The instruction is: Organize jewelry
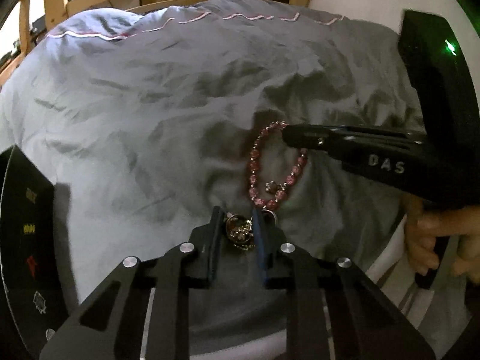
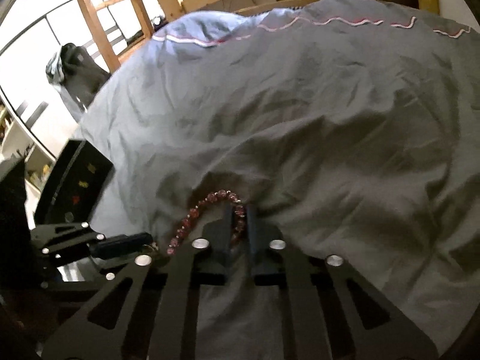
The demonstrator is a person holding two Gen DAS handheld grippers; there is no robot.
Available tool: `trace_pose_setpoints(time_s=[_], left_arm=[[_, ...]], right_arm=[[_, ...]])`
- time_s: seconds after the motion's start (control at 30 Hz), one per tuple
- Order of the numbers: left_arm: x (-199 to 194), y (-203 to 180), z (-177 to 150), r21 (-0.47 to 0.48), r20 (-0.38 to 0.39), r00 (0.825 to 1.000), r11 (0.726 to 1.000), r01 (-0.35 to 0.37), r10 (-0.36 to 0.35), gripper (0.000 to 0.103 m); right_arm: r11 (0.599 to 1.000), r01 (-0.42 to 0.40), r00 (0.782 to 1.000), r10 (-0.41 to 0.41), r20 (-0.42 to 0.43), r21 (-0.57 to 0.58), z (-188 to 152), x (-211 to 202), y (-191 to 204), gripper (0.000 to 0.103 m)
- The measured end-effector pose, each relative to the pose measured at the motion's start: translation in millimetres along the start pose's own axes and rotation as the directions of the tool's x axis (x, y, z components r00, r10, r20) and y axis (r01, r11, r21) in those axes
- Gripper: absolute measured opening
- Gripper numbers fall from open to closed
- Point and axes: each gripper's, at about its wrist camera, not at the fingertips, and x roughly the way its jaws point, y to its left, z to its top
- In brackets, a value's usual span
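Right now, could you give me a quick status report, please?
Left gripper shut on jewelry cluster. Right gripper shut on pink bead bracelet. Both over grey duvet; nothing obstructing.

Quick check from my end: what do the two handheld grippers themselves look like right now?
Both are matte black. The left gripper has slotted linkage bars with round silver pivot caps and flat fingers lined blue-grey. The right gripper matches; from the left view its body carries raised letters "DAS" and a green light, with a bare hand on its handle.
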Motion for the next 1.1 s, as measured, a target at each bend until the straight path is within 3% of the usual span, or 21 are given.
trace_pose_setpoints(time_s=[0.2, 0.4, 0.73, 1.1], left_arm=[[-19, -1, 2, -0.003, 0.056, 0.998, 1.000, -0.007, 0.007, 0.020], [-39, 12, 10, -0.066, 0.125, 0.992, 0.998, -0.012, 0.020, 0.020], [-46, 7, 20, -0.034, 0.133, 0.990, 0.998, -0.049, 0.053, 0.020], [-79, 3, 1, -0.065, 0.120, 0.983, 0.989, -0.135, 0.142, 0.020]], right_arm=[[1.000, -0.030, 0.995, 0.030, 0.098, -0.001, 5, -21, 3, 0.009], [0.996, -0.088, 0.980, 0.083, 0.180, 0.018, 10, -35, 1, 0.009], [0.994, -0.109, 0.976, 0.109, 0.189, -0.013, 14, -43, 12, 0.009], [0.996, -0.075, 0.975, 0.084, 0.204, -0.050, 0, -87, 40, 0.009]])
